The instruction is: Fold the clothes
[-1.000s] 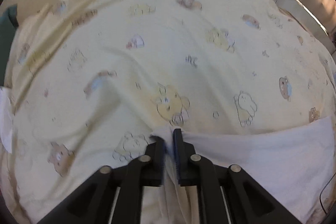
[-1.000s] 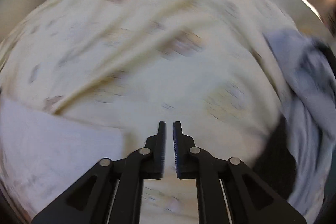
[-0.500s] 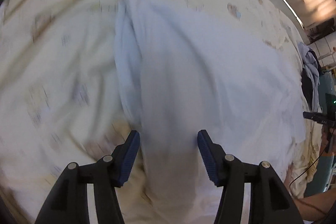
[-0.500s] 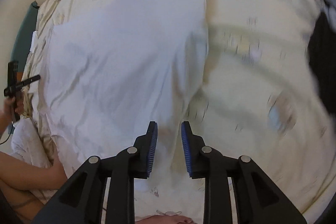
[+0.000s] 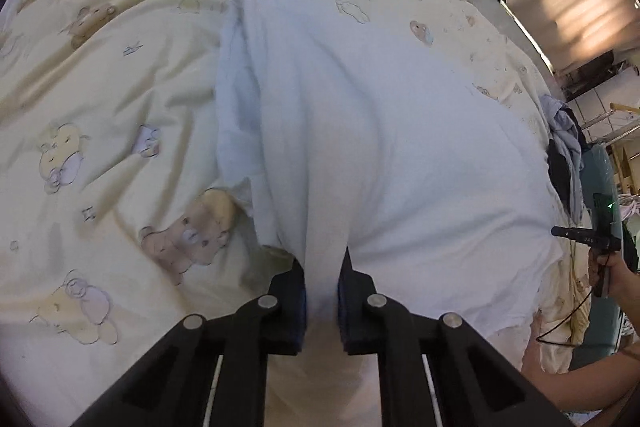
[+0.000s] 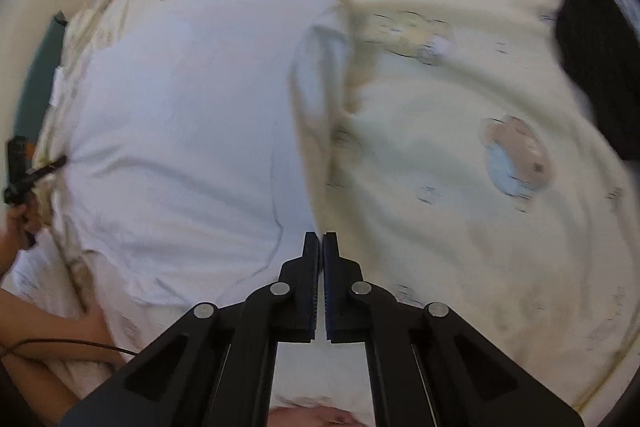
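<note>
Right up close, the left tool [image 5: 322, 277] is closing, and a bunched ridge of the white garment [image 5: 380, 131] already sits between its blue pads – that looks like a near corner or hem being pinched. The right tool [image 6: 321, 247] is fully closed, tips together right at the garment's near right edge. Whether any cloth is actually caught between them, I cannot tell; the seam line runs up to the tips, but the view is blurred there.

So where's the garment? It's lying spread on the bed, on the yellow bear-print cover [image 5: 100, 107], stretching away from both tools. Its long axis seems to run from the person outward toward the far side of the bed, with the far end narrowing to a folded edge [image 5: 240, 39] on the left tool's side.

Here's the relation that matters – the cloth lies straight ahead of the left tool, and ahead and to the left of the right tool. Each tool sits at one near corner, so neither is clearly nearer; they bracket the near hem. My read is that the next fold would carry this hem forward over the body of the garment.

Farther off, at the bed's right margin, there's a heap of dark and grey clothes [image 5: 564, 143], waiting. In the left view's edge the person's other hand [image 5: 612, 275] shows, grasping a handle.
</note>
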`<state>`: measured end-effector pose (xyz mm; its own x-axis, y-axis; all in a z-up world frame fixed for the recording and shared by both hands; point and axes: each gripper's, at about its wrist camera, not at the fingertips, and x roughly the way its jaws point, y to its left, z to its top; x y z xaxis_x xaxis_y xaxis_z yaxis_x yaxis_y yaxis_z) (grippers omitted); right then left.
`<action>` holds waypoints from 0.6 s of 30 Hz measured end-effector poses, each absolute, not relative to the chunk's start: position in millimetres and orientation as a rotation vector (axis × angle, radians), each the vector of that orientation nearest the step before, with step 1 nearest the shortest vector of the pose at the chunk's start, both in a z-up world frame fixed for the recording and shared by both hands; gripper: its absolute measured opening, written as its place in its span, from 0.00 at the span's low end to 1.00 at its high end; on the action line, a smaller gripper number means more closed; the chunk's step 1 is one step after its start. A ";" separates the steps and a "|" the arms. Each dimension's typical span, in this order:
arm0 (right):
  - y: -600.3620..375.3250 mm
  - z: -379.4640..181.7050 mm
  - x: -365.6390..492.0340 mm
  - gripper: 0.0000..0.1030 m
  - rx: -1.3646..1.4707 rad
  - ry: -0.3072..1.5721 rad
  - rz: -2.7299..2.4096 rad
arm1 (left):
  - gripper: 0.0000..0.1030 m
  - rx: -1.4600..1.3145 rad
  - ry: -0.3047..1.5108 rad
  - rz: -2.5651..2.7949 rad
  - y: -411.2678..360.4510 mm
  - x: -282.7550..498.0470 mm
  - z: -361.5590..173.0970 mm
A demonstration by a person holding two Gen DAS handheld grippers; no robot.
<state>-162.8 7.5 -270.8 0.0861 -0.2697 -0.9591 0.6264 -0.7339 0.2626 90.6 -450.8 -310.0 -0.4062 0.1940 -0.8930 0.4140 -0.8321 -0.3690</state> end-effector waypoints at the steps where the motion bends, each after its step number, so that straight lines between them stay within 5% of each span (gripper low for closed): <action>1: 12.2 -277.1 -163.7 0.01 1.742 0.398 -1.741 | 0.12 1.636 0.838 -2.353 -454.2 94.1 -315.6; 3: 23.9 -287.0 -167.7 0.03 1.808 0.410 -1.750 | 0.18 1.659 0.885 -2.291 -462.4 101.0 -327.7; 5: 31.6 -282.3 -171.6 0.06 1.795 0.374 -1.774 | 0.36 1.669 0.896 -2.270 -465.2 101.3 -327.3; 8: 23.8 -251.6 -176.7 0.07 1.676 0.312 -1.823 | 0.42 1.625 0.964 -2.297 -474.2 105.3 -311.7; 12: -29.7 -209.6 -168.0 0.07 1.458 0.467 -1.852 | 0.45 1.397 1.027 -2.426 -493.4 110.4 -270.5; 14: -64.3 -203.6 -155.5 0.07 1.382 0.563 -1.813 | 0.47 1.440 0.913 -2.487 -484.0 87.2 -260.9; 15: -80.1 -205.3 -152.3 0.07 1.361 0.594 -1.784 | 0.45 1.474 0.839 -2.519 -477.5 73.1 -257.7; 17: -113.9 -209.0 -144.4 0.07 1.326 0.646 -1.720 | 0.01 1.644 0.597 -2.556 -451.8 31.7 -264.2; 18: -136.7 -211.3 -136.8 0.06 1.326 0.648 -1.674 | 0.00 1.717 0.558 -2.570 -441.3 16.4 -270.6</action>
